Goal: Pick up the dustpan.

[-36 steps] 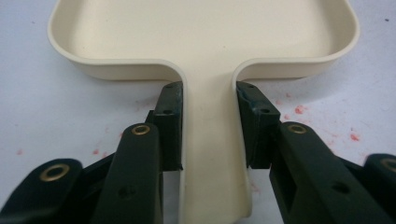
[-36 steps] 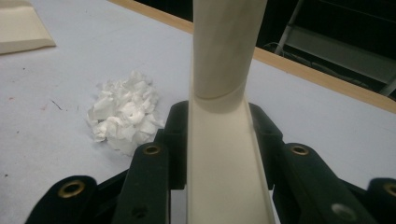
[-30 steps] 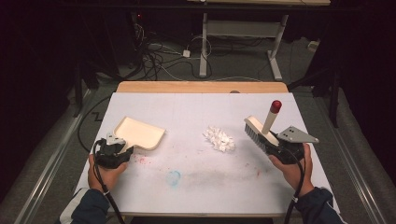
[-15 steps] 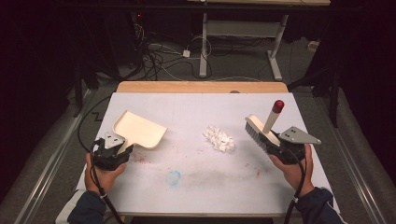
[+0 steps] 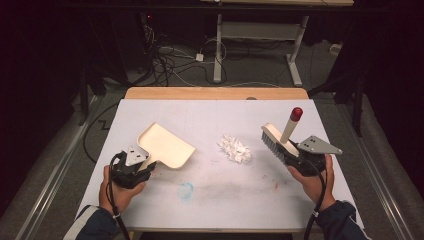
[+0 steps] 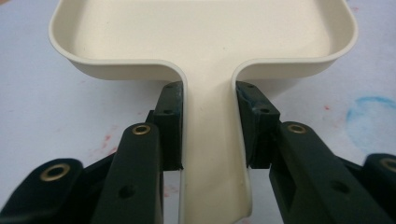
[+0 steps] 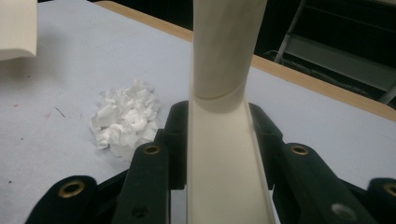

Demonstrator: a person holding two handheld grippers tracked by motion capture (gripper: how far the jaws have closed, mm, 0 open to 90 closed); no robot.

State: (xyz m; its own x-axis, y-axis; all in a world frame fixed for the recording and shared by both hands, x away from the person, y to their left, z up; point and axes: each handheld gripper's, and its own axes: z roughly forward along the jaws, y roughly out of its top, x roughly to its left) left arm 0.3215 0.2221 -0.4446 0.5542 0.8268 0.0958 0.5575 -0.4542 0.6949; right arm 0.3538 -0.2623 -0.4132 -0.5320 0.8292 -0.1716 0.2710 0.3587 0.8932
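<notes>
The left gripper (image 5: 134,167), its jaws clamped on the handle of the cream plastic dustpan (image 5: 165,146), has swung the pan round over the last second, so that its open mouth now points more toward the small heap of torn white paper scraps (image 5: 234,149) at the middle of the white table (image 5: 240,195); the pan is near the heap, not touching. The right gripper (image 5: 295,159) is closed on the cream hand brush with dark bristles and a red-tipped handle (image 5: 280,137), held just right of the scraps; judging from this, the pan is being lined up and the sweep is not yet begun.
</notes>
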